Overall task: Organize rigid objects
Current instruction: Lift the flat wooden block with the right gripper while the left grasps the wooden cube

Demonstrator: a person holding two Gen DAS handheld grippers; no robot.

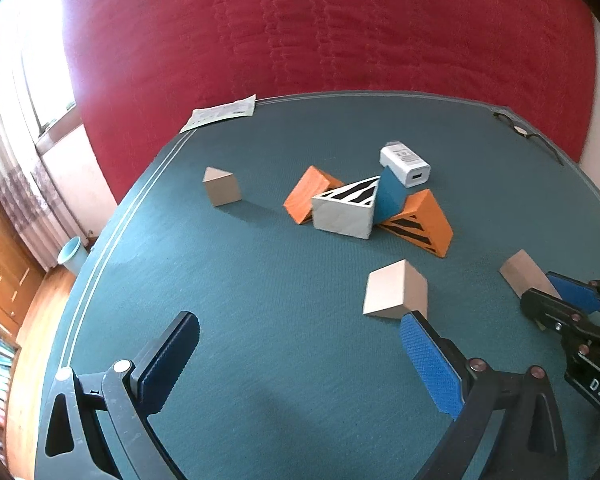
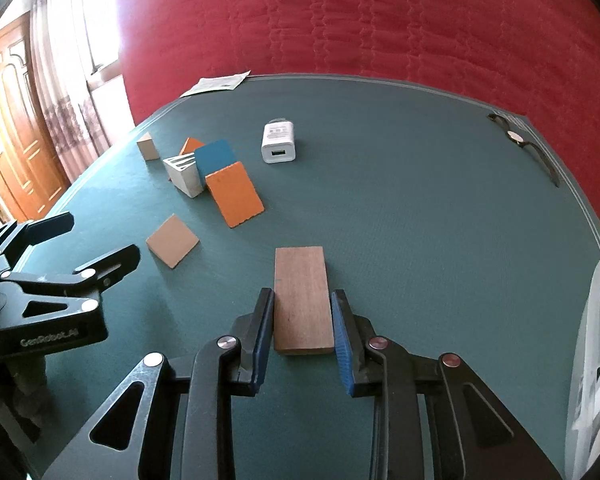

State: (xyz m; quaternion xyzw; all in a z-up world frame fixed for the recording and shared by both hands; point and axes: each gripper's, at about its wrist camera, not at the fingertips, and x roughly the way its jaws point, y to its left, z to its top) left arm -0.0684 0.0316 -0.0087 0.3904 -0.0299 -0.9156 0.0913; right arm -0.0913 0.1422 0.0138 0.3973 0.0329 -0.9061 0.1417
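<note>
My right gripper (image 2: 302, 296) is shut on a brown wooden block (image 2: 300, 280), its pads pressing both long sides just above the green table mat (image 2: 420, 220). The left wrist view shows the same gripper (image 1: 538, 286) at the right edge, holding that block (image 1: 518, 268). Open and holding nothing, my left gripper (image 1: 300, 344) hangs over bare mat, and a tan block (image 1: 396, 290) lies just beyond its blue fingertip (image 1: 416, 328). Mid-table is a pile: two orange wedges (image 1: 310, 196) (image 1: 420, 220), a white striped wedge (image 1: 348, 210) and a blue piece (image 1: 392, 196). A small tan block (image 1: 222, 186) stands apart to the left.
A white charger (image 2: 279, 142) lies behind the pile. A paper sheet (image 2: 220, 82) sits at the far left corner and glasses (image 2: 520, 140) at the far right corner. A clear plastic container (image 2: 596, 360) stands at the right edge. A red quilt (image 2: 340, 20) lies beyond the table.
</note>
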